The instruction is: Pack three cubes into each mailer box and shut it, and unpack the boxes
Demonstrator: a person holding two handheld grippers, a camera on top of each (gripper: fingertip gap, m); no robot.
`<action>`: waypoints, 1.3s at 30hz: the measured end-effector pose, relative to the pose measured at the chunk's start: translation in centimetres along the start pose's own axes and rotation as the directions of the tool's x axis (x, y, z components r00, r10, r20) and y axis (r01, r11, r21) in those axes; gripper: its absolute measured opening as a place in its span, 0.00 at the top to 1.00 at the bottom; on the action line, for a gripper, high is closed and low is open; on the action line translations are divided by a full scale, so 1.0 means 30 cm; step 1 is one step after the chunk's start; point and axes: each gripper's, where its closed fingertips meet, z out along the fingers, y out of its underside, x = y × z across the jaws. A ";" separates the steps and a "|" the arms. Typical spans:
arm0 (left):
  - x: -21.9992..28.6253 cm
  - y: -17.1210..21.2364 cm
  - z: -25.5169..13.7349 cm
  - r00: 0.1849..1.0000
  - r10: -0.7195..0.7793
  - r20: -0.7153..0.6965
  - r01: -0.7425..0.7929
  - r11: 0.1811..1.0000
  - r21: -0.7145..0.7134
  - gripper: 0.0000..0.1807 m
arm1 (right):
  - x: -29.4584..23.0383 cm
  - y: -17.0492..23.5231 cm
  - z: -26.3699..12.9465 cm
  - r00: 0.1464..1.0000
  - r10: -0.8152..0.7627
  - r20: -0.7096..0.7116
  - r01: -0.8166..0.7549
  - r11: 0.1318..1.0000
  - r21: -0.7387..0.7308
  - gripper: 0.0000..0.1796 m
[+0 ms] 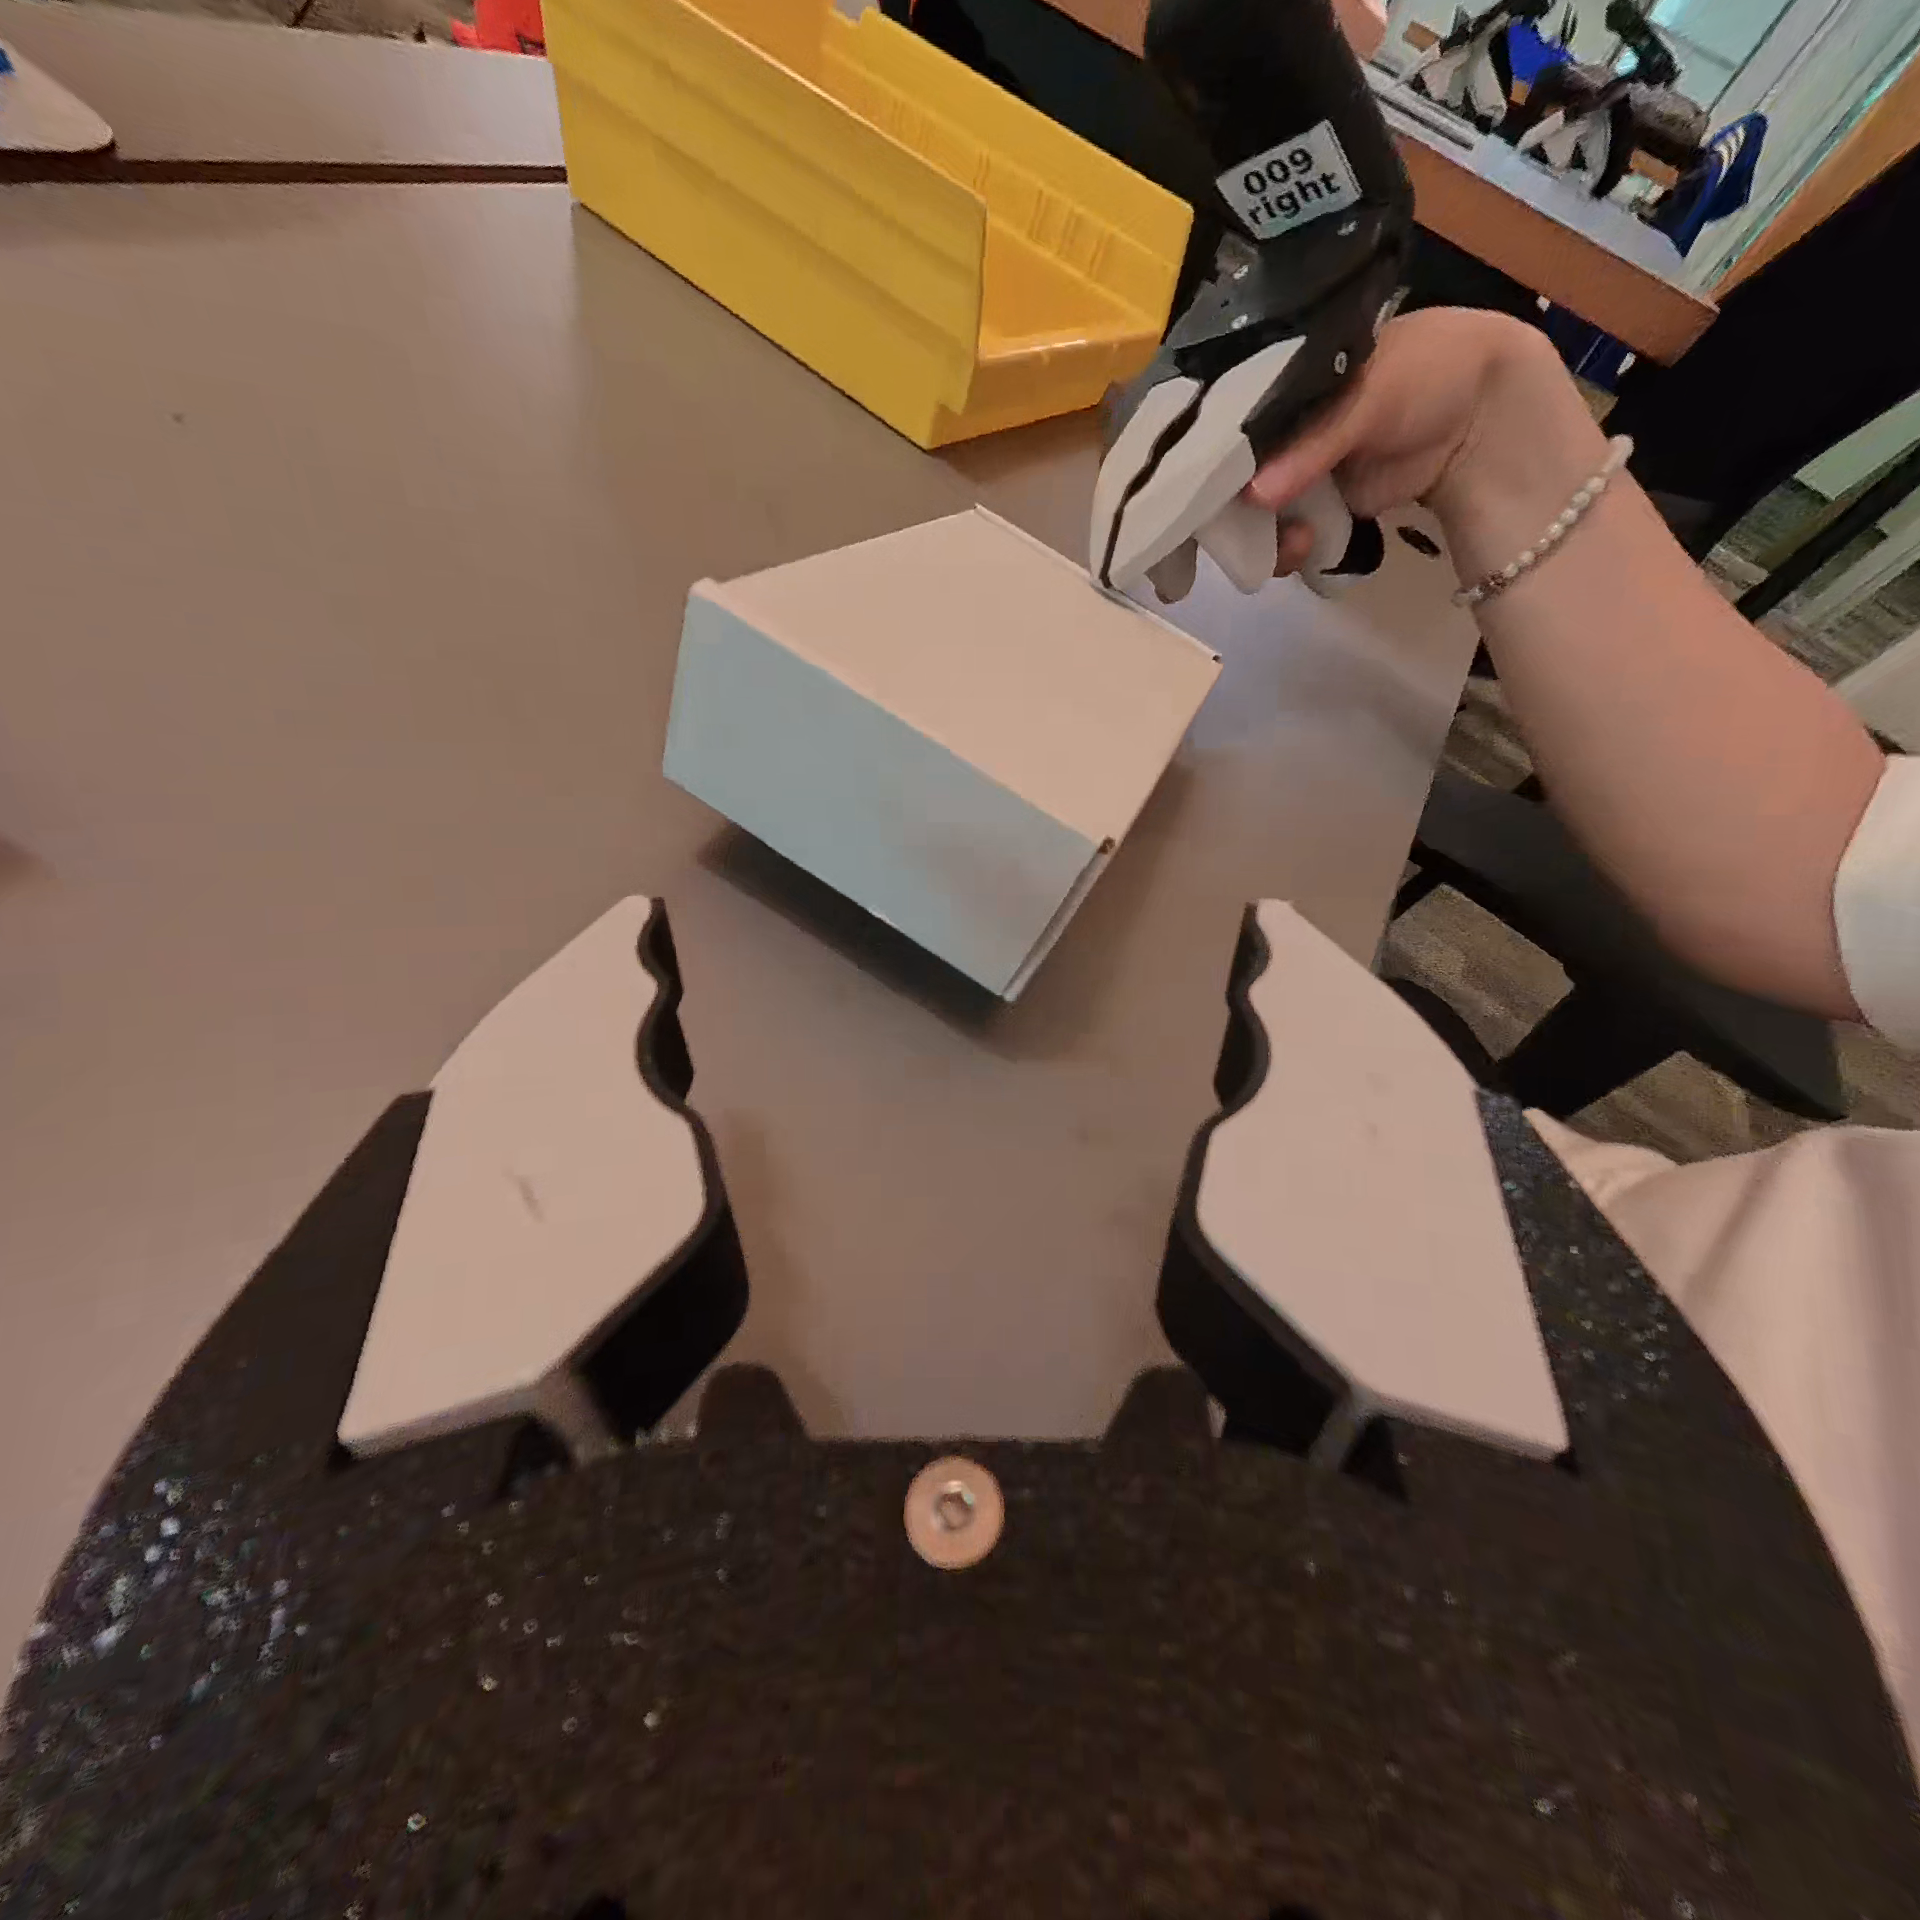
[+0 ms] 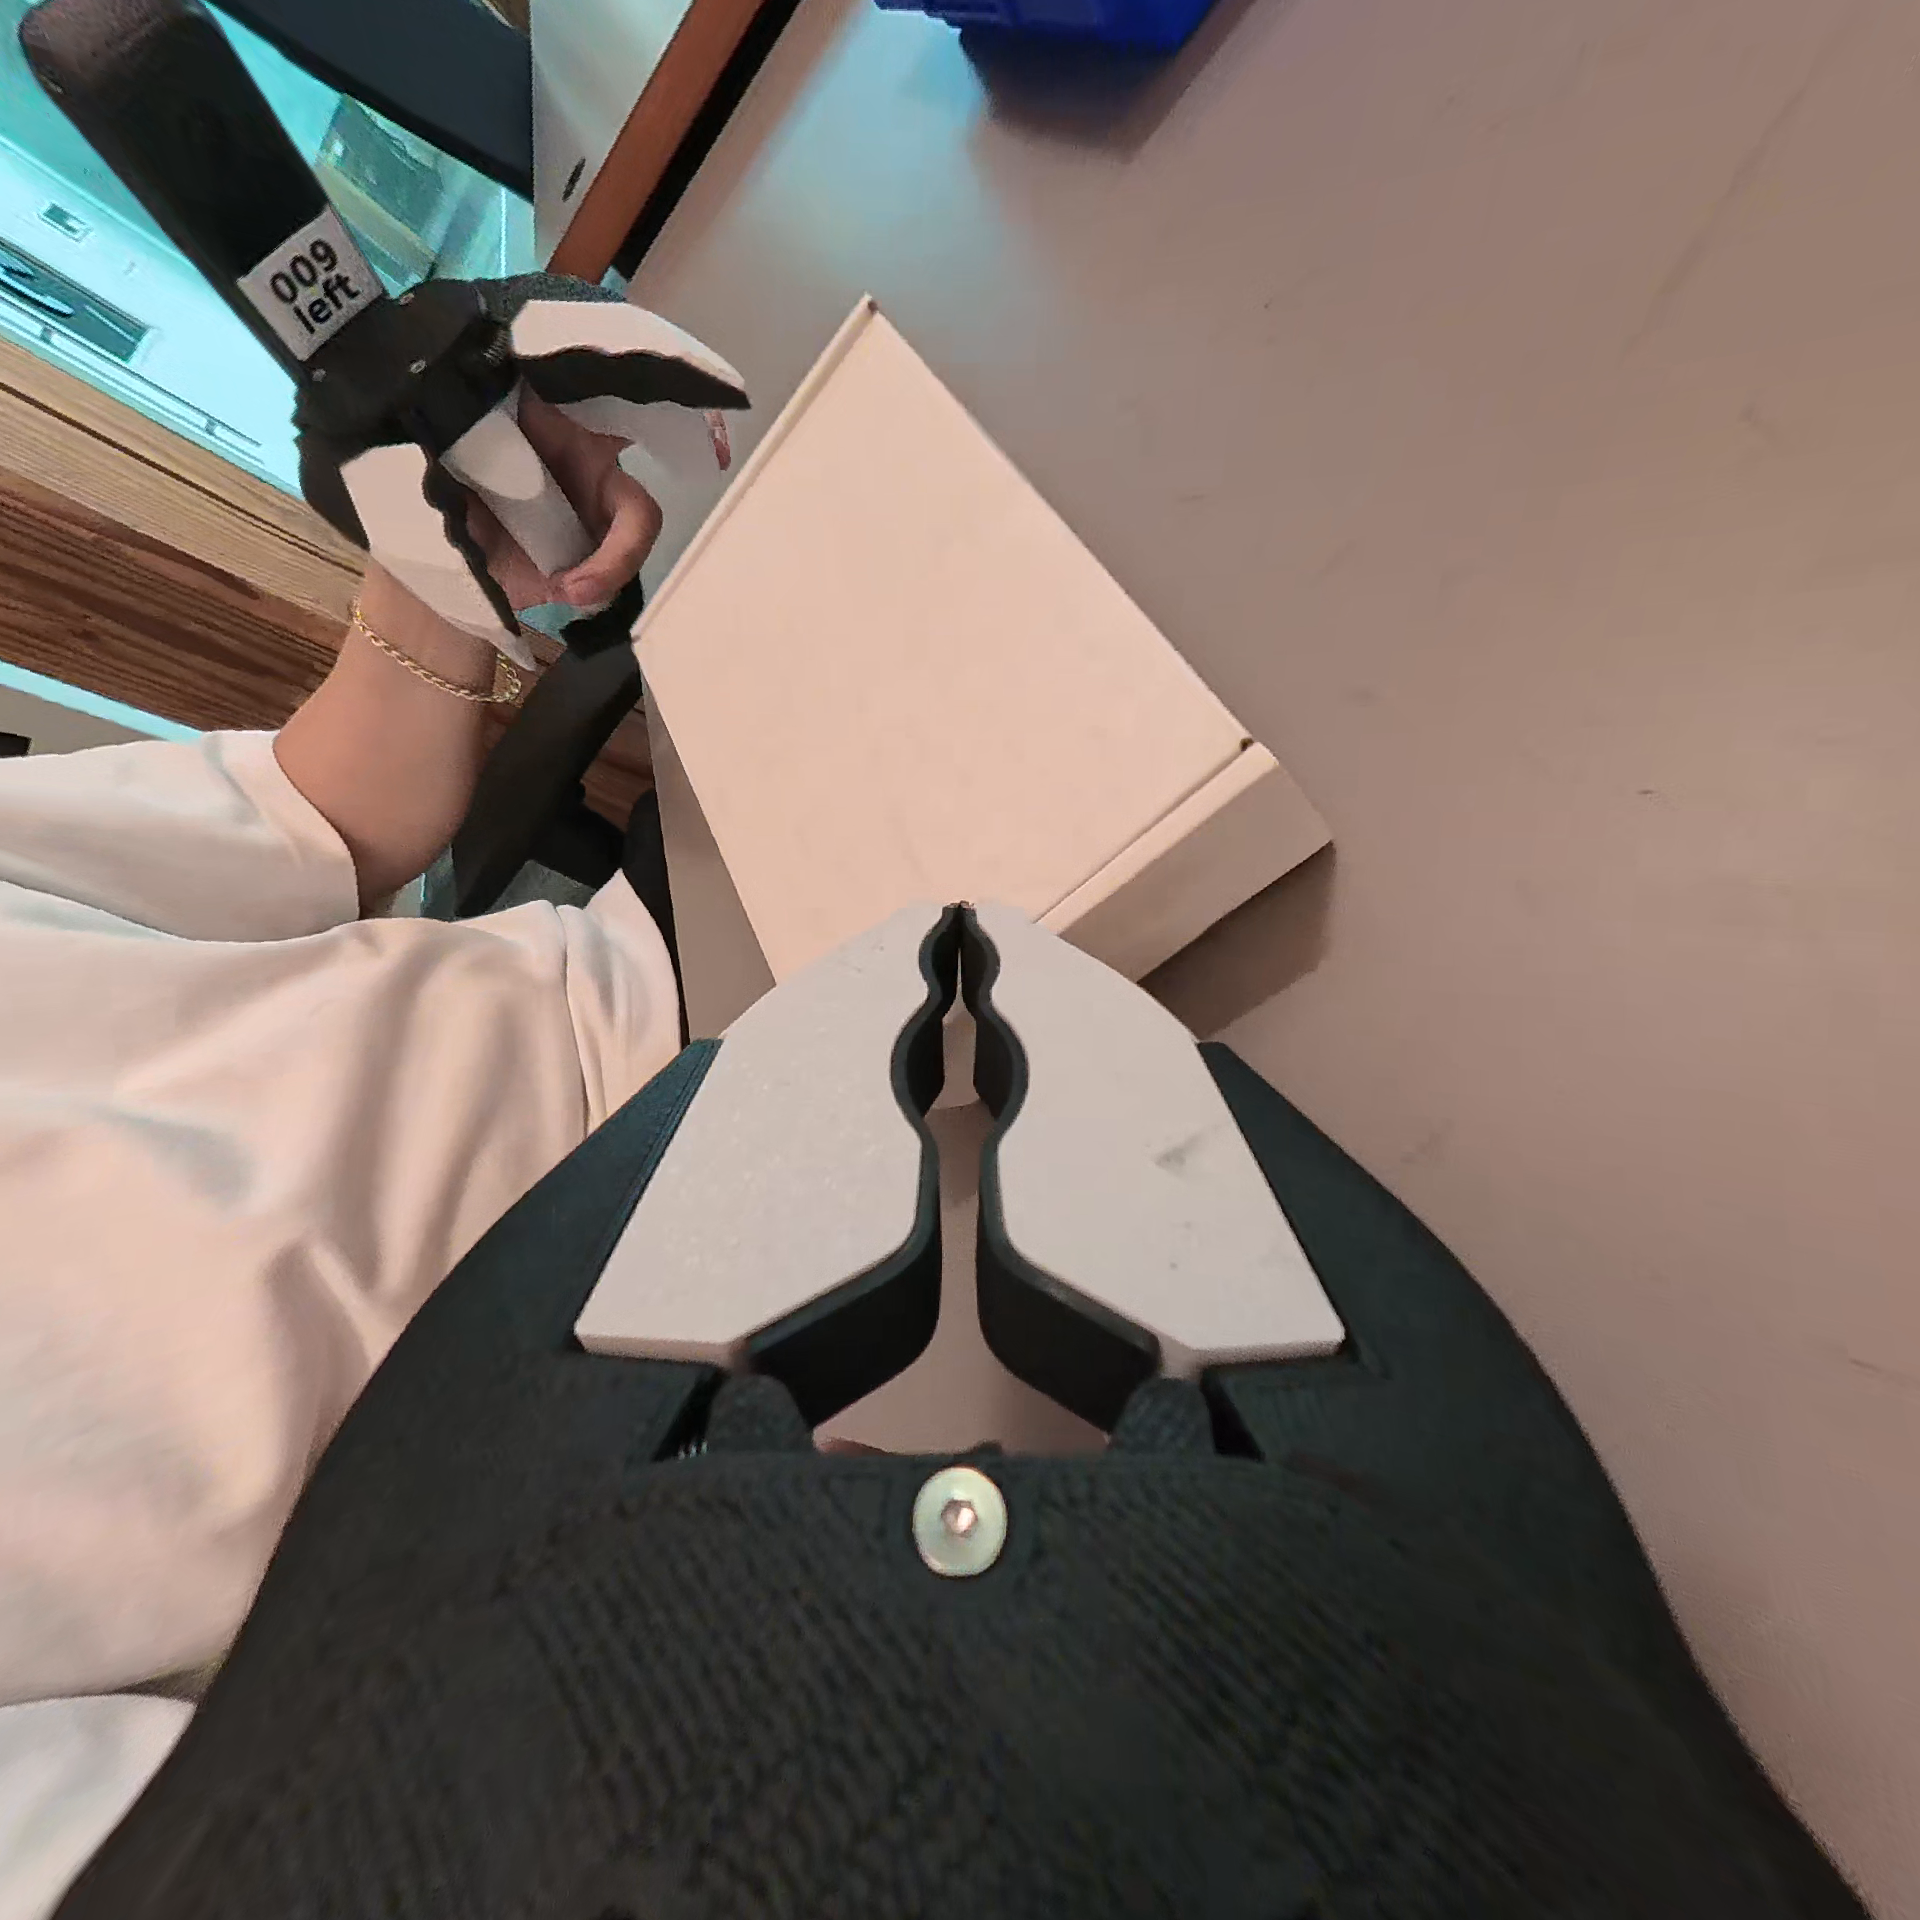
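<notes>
Your left gripper (image 1: pixel 951 925) hung with its jaws wide apart and nothing between them, aimed at the box (image 1: pixel 935 748) from just short of it. Your right gripper (image 2: pixel 964 912) had its tips pressed together on the thin edge at the box's far corner, and the box was tilted: in the left wrist view the near side was raised off the table (image 1: pixel 312 623) with a dark shadow under it. The box was white, its lid down, so what it held could not be seen; no cubes showed in either view. Behind it stood a yellow bin (image 1: pixel 831 208), open at its near end, and the part of its floor that showed was bare. A blue bin (image 2: pixel 1060 42) sat at the table's far edge in the right wrist view, its contents out of sight.
</notes>
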 end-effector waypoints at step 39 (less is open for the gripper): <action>-0.104 -0.134 0.253 0.365 -0.902 -0.230 0.896 0.407 -0.176 0.61 | -0.108 -0.170 -0.126 0.467 -0.704 -0.535 0.808 0.585 -0.064 0.39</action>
